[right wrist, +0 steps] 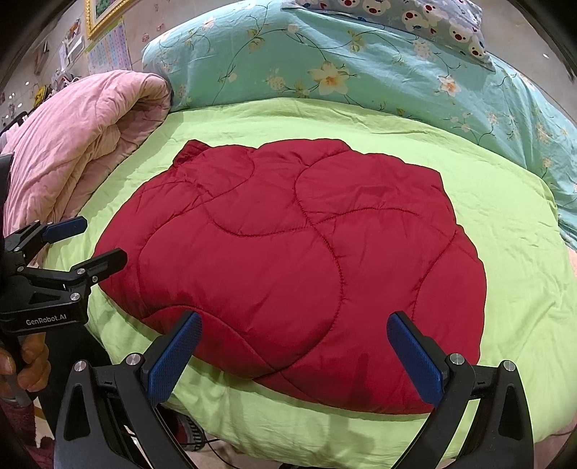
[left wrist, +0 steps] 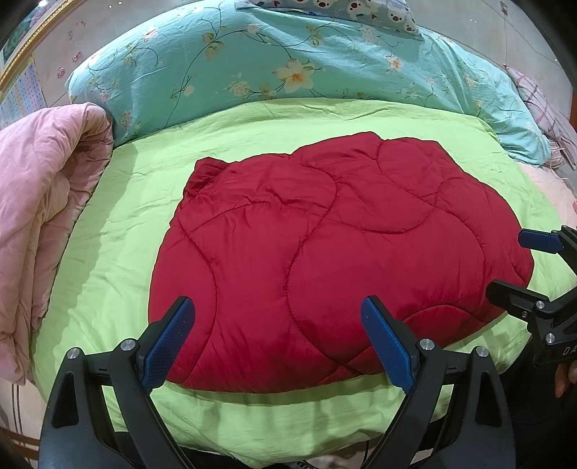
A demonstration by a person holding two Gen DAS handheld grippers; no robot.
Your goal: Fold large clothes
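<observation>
A red quilted padded garment (left wrist: 324,252) lies folded into a compact rounded block on the lime green sheet (left wrist: 119,231); it also shows in the right wrist view (right wrist: 295,267). My left gripper (left wrist: 277,306) is open and empty, hovering over the garment's near edge. It also shows at the left of the right wrist view (right wrist: 93,240), open. My right gripper (right wrist: 294,321) is open and empty above the garment's near right edge. It shows at the right of the left wrist view (left wrist: 508,261), open.
A rolled pink quilt (left wrist: 39,216) lies along the bed's left side. A turquoise floral duvet (left wrist: 274,65) is piled at the back with a cartoon pillow (left wrist: 353,11) on it. A plaid cloth (left wrist: 541,108) lies at the far right. The bed's front edge is just below the grippers.
</observation>
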